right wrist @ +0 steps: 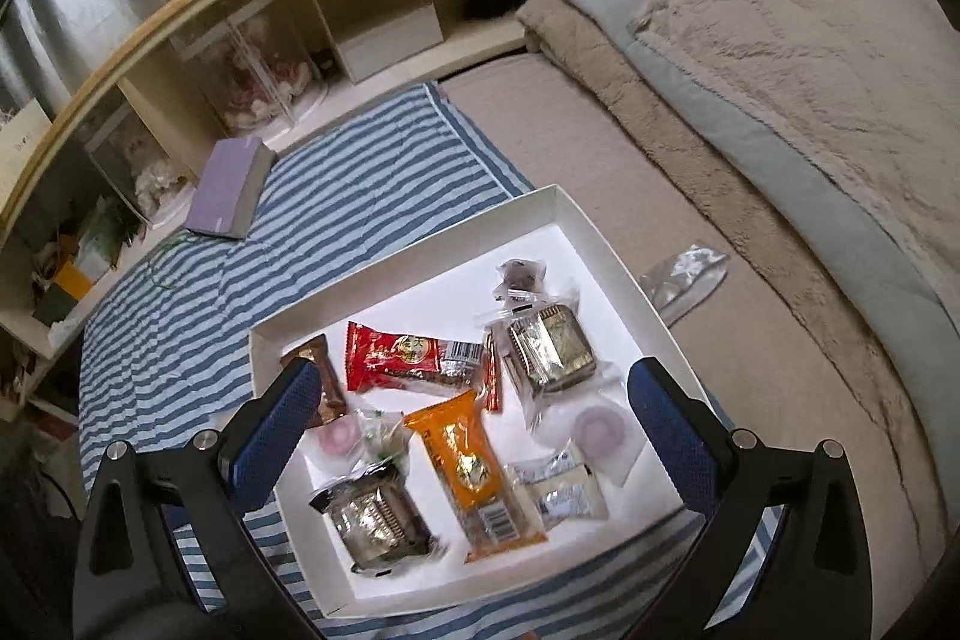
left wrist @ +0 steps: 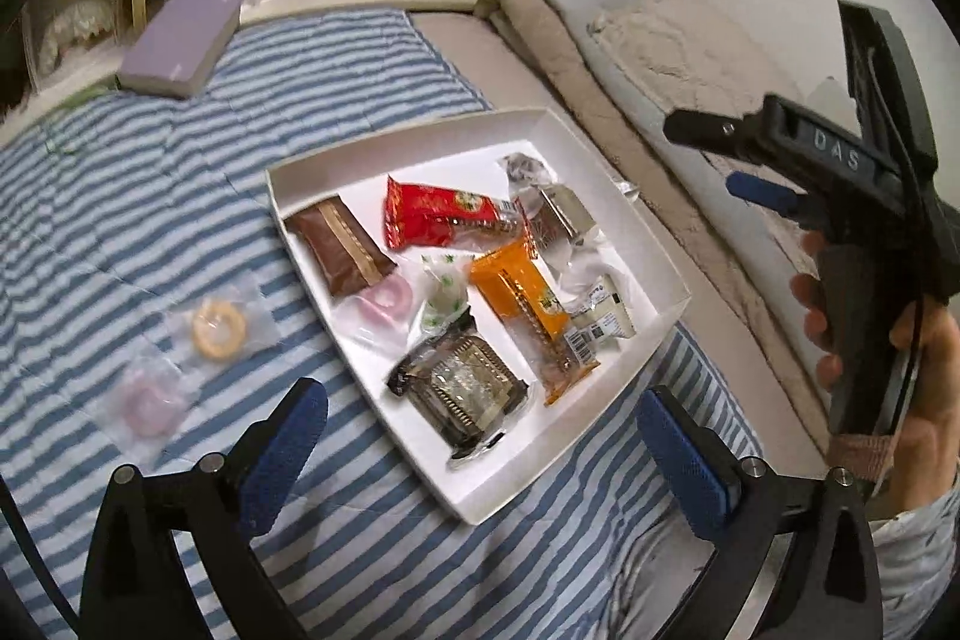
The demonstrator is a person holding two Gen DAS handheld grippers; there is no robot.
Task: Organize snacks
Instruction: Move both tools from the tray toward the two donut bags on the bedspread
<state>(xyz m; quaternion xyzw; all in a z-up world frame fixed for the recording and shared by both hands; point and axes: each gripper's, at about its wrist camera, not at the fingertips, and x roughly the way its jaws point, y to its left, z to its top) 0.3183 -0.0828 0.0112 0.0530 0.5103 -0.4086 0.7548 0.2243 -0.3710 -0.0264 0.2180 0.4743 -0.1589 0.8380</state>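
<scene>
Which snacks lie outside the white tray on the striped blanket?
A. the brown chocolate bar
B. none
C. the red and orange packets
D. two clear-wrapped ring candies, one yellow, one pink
D: the yellow ring candy and pink ring candy lie on the blue-striped blanket, left of the white cardboard tray.

Both wrist views angled down, near — sharing the snack tray (left wrist: pixel 303 172).
</scene>
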